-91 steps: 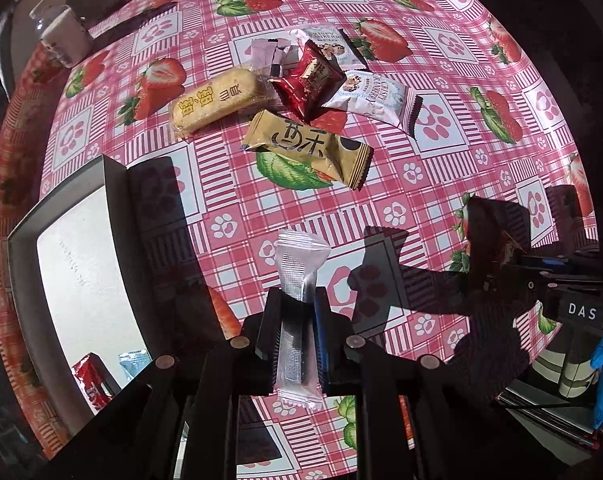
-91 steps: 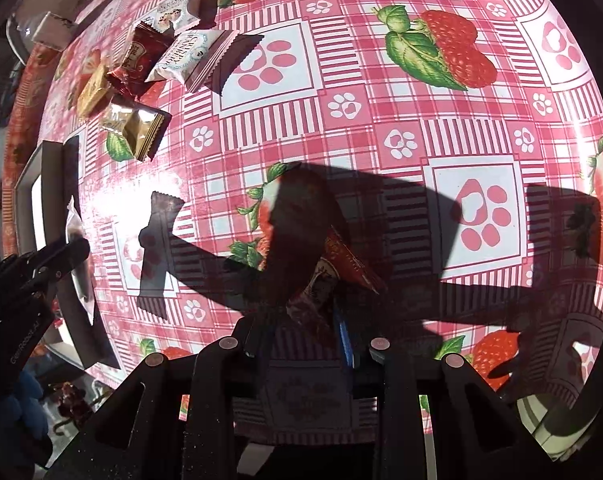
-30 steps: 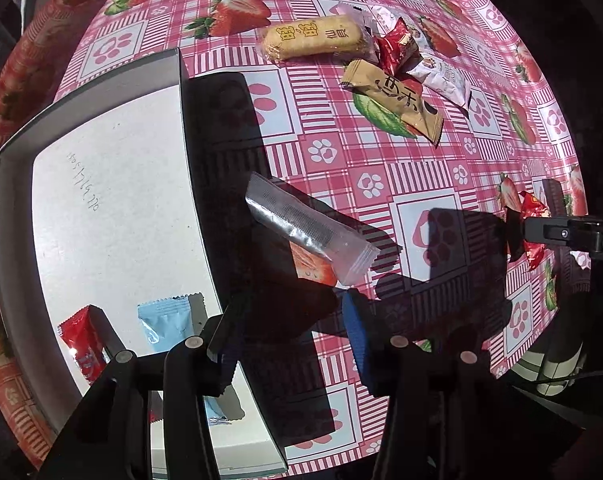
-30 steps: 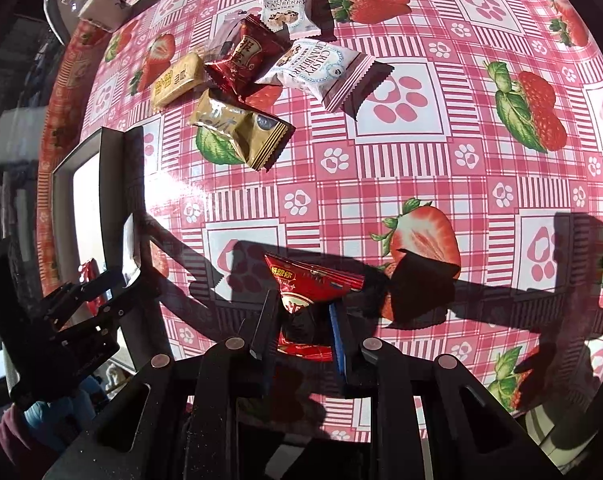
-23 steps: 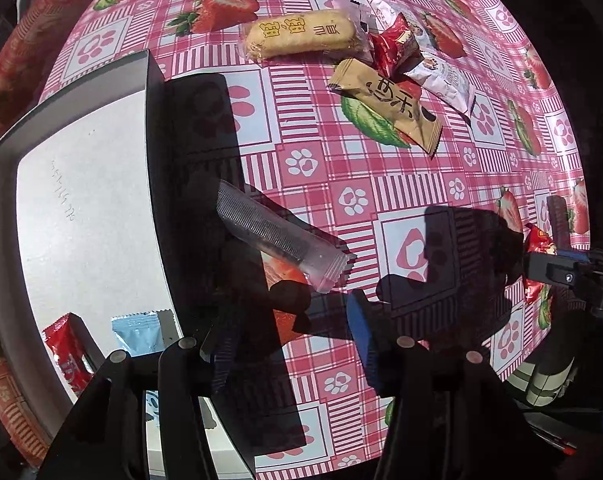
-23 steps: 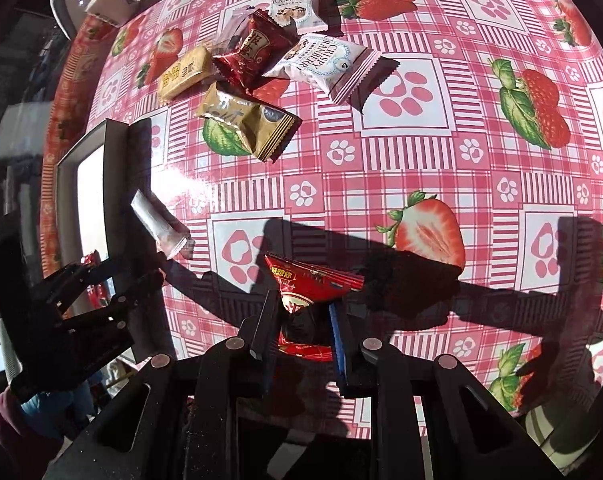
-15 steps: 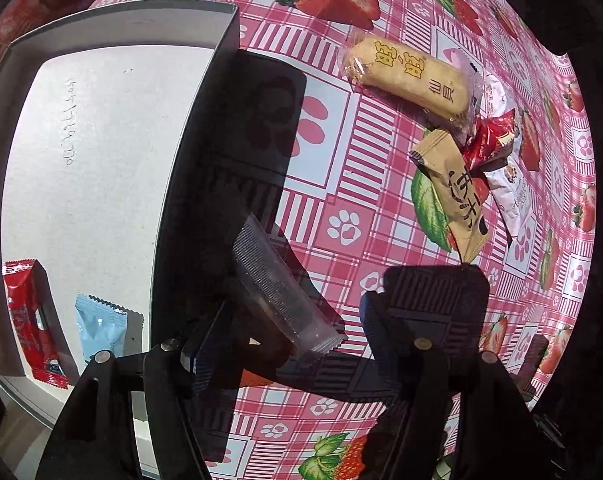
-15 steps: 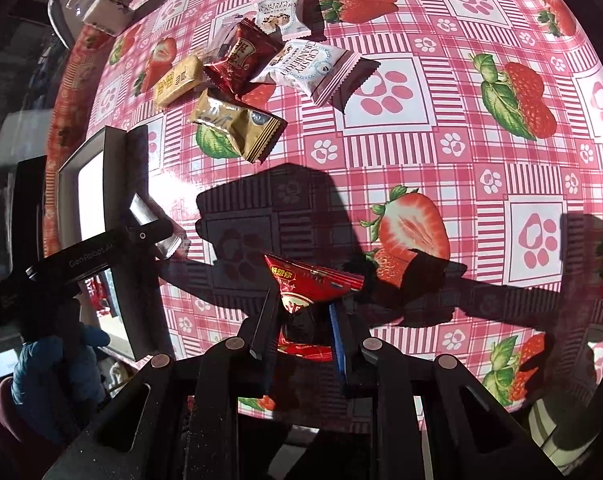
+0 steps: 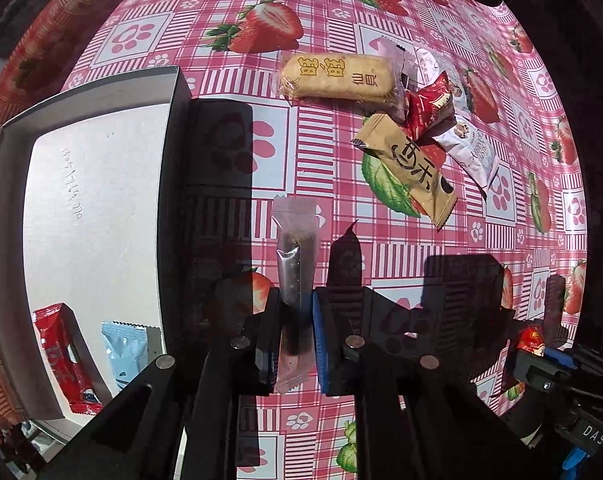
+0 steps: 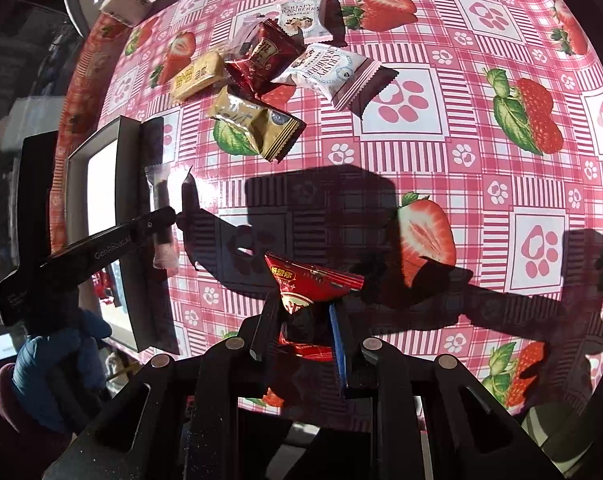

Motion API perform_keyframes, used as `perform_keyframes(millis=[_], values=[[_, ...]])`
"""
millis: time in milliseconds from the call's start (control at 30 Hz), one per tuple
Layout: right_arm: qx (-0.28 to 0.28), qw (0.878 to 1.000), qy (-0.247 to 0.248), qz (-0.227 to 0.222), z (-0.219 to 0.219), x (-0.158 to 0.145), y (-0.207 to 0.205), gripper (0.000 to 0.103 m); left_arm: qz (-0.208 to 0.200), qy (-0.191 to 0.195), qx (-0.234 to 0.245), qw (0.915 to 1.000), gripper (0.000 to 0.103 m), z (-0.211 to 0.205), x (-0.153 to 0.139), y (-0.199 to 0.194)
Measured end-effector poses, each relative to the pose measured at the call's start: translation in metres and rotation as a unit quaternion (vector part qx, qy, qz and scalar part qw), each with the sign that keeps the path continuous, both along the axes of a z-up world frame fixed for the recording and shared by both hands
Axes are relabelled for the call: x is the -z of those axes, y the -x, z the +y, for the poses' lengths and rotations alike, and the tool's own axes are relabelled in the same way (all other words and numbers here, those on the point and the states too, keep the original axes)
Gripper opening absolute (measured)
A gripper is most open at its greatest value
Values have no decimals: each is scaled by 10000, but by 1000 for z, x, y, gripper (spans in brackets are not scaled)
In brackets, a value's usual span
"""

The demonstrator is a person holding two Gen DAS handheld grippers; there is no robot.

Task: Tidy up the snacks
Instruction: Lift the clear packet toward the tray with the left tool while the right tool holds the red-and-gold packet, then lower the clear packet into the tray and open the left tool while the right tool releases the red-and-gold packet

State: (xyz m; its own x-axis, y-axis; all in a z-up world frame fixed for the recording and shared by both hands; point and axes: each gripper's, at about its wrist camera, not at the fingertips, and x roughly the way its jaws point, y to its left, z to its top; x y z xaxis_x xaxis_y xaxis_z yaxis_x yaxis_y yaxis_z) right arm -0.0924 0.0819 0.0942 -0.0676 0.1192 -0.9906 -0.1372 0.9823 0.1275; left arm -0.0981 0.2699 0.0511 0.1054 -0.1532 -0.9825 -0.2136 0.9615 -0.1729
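Observation:
My left gripper [image 9: 295, 312] is shut on a clear-wrapped dark snack bar [image 9: 294, 264] and holds it above the tablecloth just right of the grey box [image 9: 169, 160]; the bar also shows in the right wrist view [image 10: 162, 216]. The box holds a red packet [image 9: 63, 356] and a light blue packet [image 9: 125, 350]. My right gripper [image 10: 301, 320] is shut on a red snack packet [image 10: 309, 280] above the table. Loose snacks lie farther off: a yellow rice cracker [image 9: 337, 77], a tan packet [image 9: 411, 168], a dark red packet [image 9: 427, 106] and a white packet [image 9: 471, 150].
The table has a pink strawberry-print cloth [image 10: 481, 160]. A white object [image 10: 121, 4] stands at the far left edge. The right gripper shows at the lower right of the left wrist view [image 9: 541, 356]. The box [image 10: 97, 184] sits left of my right gripper.
The left gripper had dropped the clear bar beside the box and stood open; it has now closed on it again and holds it upright. The right gripper kept hold of the red packet.

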Motion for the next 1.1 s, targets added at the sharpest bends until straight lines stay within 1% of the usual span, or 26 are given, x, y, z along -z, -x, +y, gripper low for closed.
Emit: perform_keyframes(millis=[100,267,300,333,467,533,667,800,1000,1100], values=[[-137,9999,-7,15,12,1,-3,24,-236,-58,118,9996,16,7,-21,8],[-483,9988,-17,28,46,4,-8,24,-447,-205,-64,9988,16,46,-36,35],[-572,9984,-21,32,56,5,-10,24,-476,-280,-111,9984,16,51,-34,35],[-657,9978,-31,34,65,6,-11,24,-491,-388,-148,9979,16,45,-30,33],[-995,9950,-79,64,100,11,-11,24,-476,-708,-241,9961,16,65,-29,39],[-1183,9929,-98,89,118,15,-9,24,-440,-801,-314,9953,16,76,-27,42],[-1546,9878,-146,121,154,20,-6,24,-353,-861,-507,9944,16,103,-23,50],[-1818,9830,-198,140,190,25,-7,24,-282,-940,-563,9936,16,119,-19,55],[-2081,9776,-250,180,232,34,-8,24,-206,-970,-569,9934,16,132,-12,58],[-2154,9759,-253,222,245,40,-8,24,-161,-966,-558,9936,16,136,-7,57]])
